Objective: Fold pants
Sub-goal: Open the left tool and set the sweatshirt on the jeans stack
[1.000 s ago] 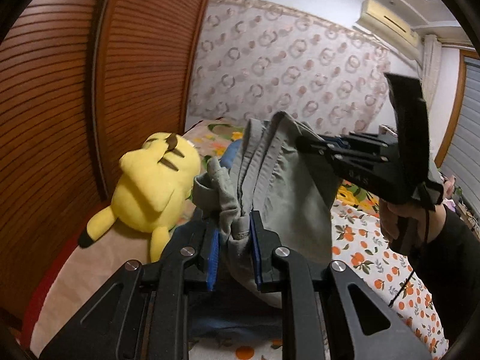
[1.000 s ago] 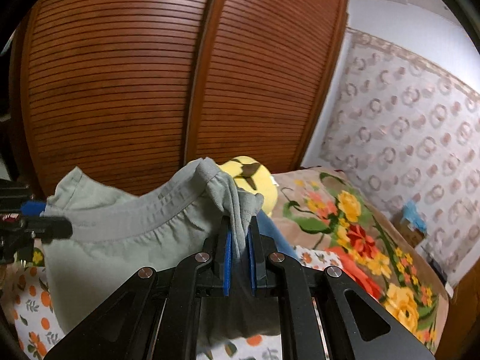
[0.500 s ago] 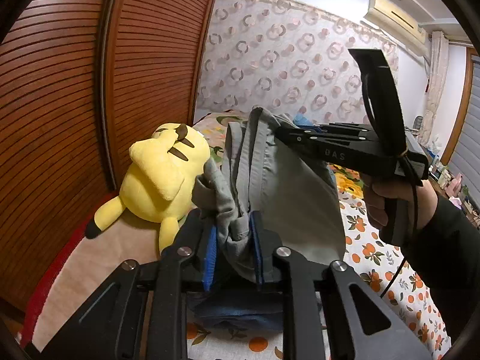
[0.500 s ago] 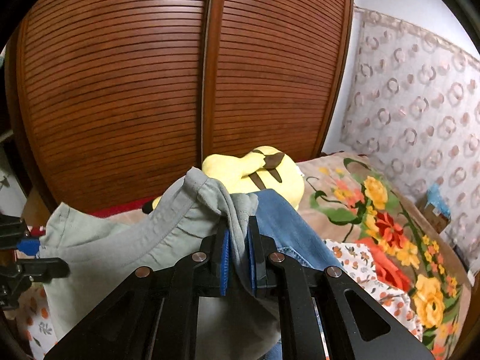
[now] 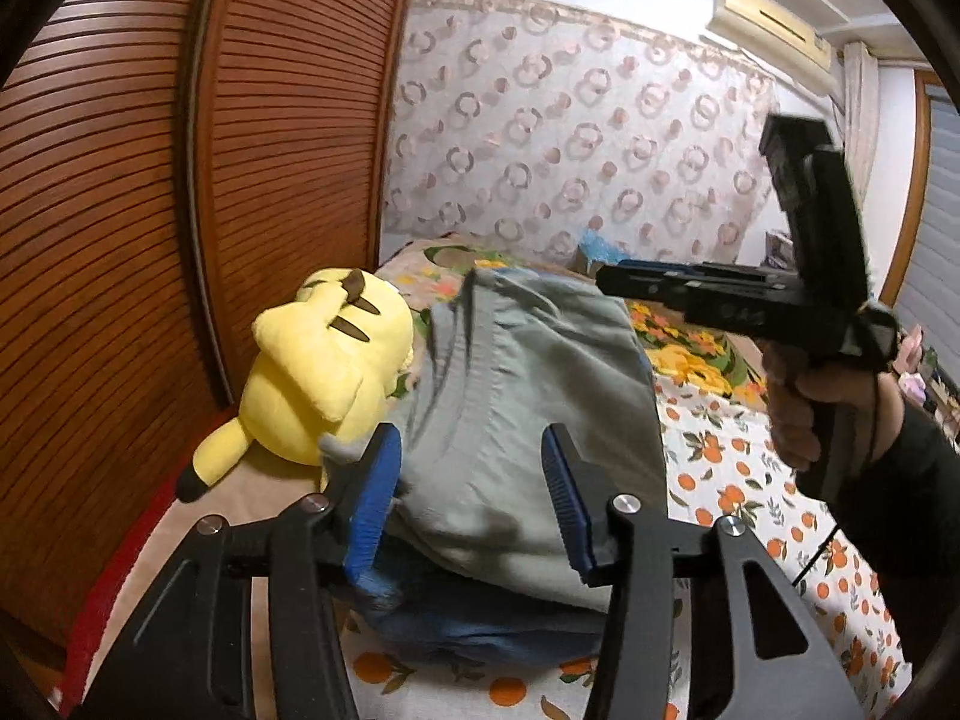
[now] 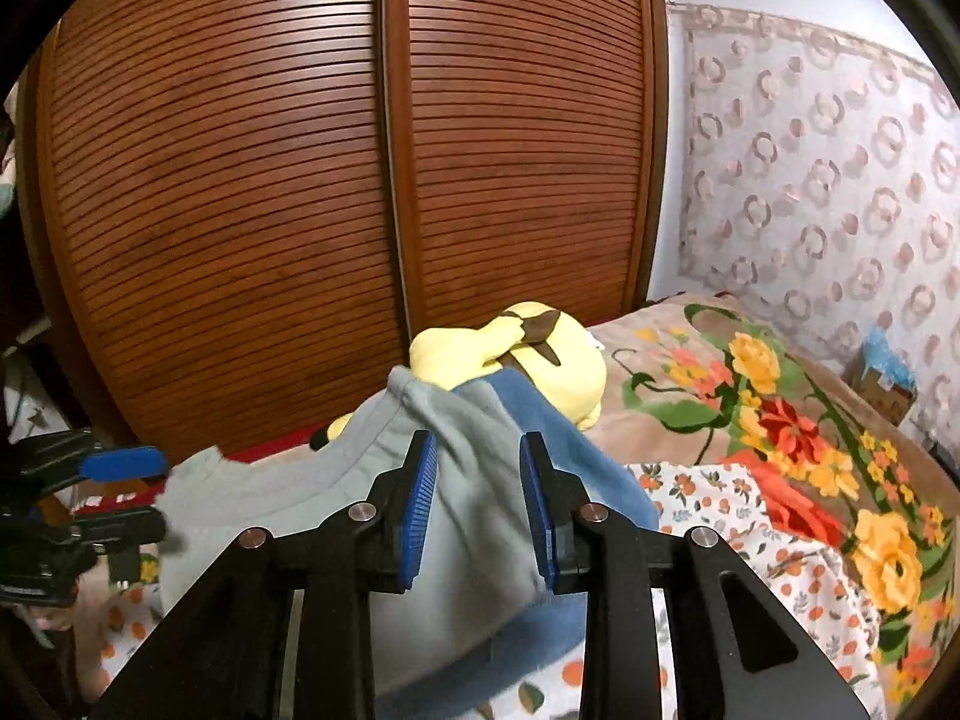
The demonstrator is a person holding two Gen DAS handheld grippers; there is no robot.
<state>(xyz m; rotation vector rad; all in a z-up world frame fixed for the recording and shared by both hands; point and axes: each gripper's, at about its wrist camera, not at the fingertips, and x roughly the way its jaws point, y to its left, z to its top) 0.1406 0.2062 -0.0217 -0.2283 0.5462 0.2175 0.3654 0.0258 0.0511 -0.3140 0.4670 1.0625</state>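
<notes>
Release has just happened — left gripper [image 5: 468, 498] and right gripper [image 6: 474, 510] both spread, pads clear — grey-green pants [image 5: 528, 396] dropped folded onto blue jeans [image 6: 576, 450] beside the yellow plush [image 5: 324, 372].

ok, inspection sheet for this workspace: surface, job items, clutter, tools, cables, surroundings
Surface: bed sheet with orange print; floral blanket further up the bed.
Job's things: grey-green pants lying in a folded heap on a blue garment.
Clutter: yellow plush toy touching the heap; small box near the wall.
Tools: left tool has just been opening, pads clear of the cloth; right tool likewise, open over the heap.
Cables: thin black cord hanging below the sleeve.
Surroundings: slatted wooden wardrobe doors, patterned wall cover, air conditioner.
</notes>
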